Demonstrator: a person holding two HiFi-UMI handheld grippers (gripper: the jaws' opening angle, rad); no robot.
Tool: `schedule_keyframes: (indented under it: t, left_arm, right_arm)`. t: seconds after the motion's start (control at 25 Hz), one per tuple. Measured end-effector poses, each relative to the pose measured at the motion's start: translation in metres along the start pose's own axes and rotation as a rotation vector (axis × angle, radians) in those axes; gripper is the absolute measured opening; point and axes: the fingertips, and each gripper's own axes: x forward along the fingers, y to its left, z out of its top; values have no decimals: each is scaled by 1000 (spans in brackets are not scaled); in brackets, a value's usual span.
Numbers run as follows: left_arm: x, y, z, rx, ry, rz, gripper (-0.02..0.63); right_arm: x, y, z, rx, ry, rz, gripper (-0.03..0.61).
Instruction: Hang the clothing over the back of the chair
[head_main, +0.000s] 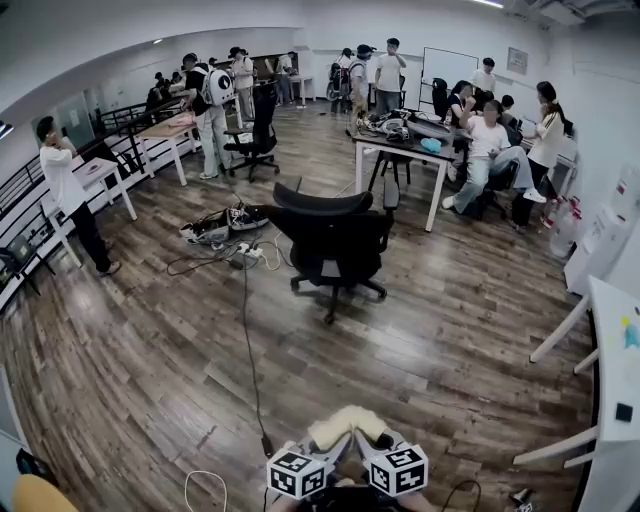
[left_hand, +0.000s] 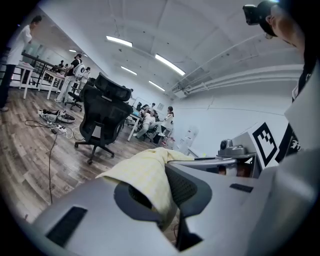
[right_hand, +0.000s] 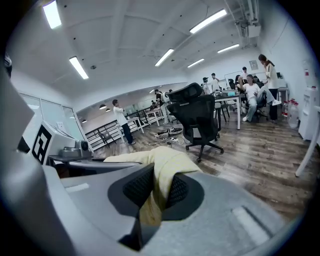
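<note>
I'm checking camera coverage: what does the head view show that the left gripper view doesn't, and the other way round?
Only the head view: the left gripper seen from above with its marker cube, and the white table at the right edge. Only the left gripper view: its pads clamped on the yellow clothing, and the ceiling lights. Both: the black chair, the clothing, the floor cables and the right gripper.

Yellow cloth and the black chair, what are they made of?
The yellow clothing looks like soft woven fabric, maybe cotton: it bunches and folds, with no shine. The black office chair seems to have a fabric or mesh back on a hard matte plastic frame and wheeled base, but it stands too far off to be sure.
</note>
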Motion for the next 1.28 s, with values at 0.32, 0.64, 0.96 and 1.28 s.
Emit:
schedule_keyframes:
  t: [0.32,0.64,0.96,1.28]
  left_arm:
    - [15,11,9,0,19,-38,49]
    - [33,43,31,-2,53,-65,49]
    - [55,83,72,14,40,-92,49]
    - [69,124,103,38,51,-102,49]
  right_arm:
    - [12,-13,7,14,8,-9,31]
    - [45,-25,29,46,9,-22,31]
    - [88,-41,68,11,6,-39,31]
    - [132,-48,98,1,25,-57,31]
